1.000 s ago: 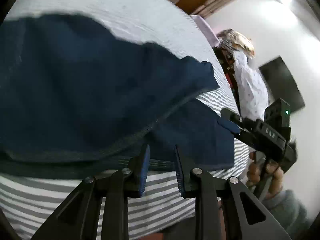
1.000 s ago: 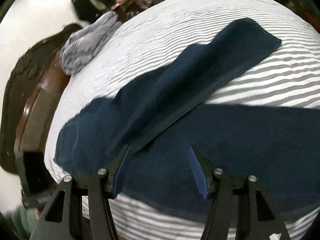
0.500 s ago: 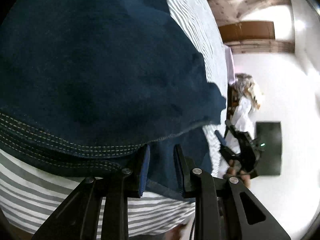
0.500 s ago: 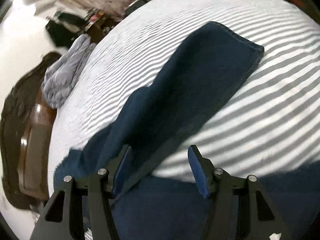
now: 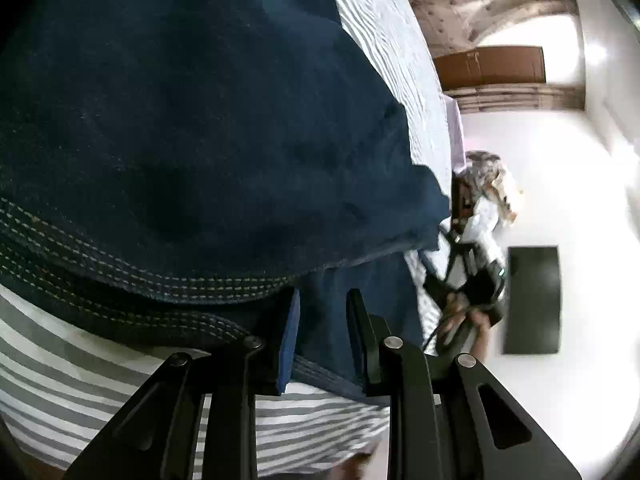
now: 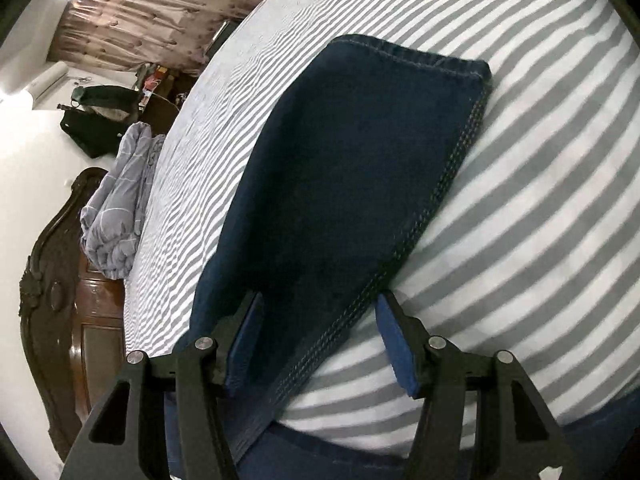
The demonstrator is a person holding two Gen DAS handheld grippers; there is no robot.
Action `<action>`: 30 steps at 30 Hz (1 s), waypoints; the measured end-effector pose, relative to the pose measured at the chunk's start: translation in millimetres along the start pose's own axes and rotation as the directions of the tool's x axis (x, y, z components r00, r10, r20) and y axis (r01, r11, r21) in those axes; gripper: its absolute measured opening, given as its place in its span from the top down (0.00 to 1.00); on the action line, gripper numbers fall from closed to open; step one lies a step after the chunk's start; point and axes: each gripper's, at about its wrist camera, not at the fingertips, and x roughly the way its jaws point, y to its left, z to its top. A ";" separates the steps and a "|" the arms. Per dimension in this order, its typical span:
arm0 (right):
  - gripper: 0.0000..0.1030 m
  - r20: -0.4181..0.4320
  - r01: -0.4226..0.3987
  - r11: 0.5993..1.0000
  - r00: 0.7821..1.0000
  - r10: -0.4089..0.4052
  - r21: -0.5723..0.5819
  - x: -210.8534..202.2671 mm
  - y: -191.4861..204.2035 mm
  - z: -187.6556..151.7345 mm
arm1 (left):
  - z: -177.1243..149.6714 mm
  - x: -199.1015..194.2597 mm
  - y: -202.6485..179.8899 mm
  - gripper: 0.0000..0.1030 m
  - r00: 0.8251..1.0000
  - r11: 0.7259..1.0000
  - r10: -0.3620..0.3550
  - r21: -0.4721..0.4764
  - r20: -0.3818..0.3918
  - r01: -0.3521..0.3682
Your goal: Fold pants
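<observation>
Dark blue jeans point(image 5: 192, 152) lie on a grey-and-white striped bed point(image 5: 80, 392). In the left wrist view my left gripper point(image 5: 320, 332) sits at the jeans' stitched edge with denim between its narrowly parted blue pads; the grip itself is unclear. My right gripper point(image 5: 464, 288) shows small and blurred at the bed's far edge. In the right wrist view one folded trouser leg point(image 6: 352, 184) stretches away to its hem. My right gripper point(image 6: 320, 340) is open, its fingers straddling the leg's stitched seam just above the cloth.
A bundled grey quilt point(image 6: 120, 200) lies at the bed's left edge beside a dark carved wooden headboard point(image 6: 48, 288). A black bag point(image 6: 96, 120) and clutter stand beyond. In the left wrist view a white wall, a dark panel point(image 5: 532, 300) and hanging clothes point(image 5: 484, 200) lie past the bed.
My right gripper has moved along the trouser leg, which now fills more of its view, hem closer. My left gripper has come lower and closer to the stitched edge, its gap unchanged.
</observation>
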 end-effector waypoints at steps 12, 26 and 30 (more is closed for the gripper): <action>0.91 0.107 0.002 0.997 0.994 -0.010 0.075 -7.6 -14.6 31.4 | -3.0 4.6 -3.0 0.76 1.000 0.999 0.031 0.042 0.006 -0.031; 0.92 0.257 0.015 0.999 0.966 -0.003 -0.045 -125.8 26.0 5.9 | -13.7 5.7 -5.0 0.75 0.999 1.000 -0.012 -0.014 -0.032 0.011; 0.93 0.288 0.036 0.998 0.958 -0.022 -0.045 -151.2 22.7 -6.2 | -4.2 -2.5 -4.1 0.73 1.000 0.999 -0.025 -0.039 0.003 0.025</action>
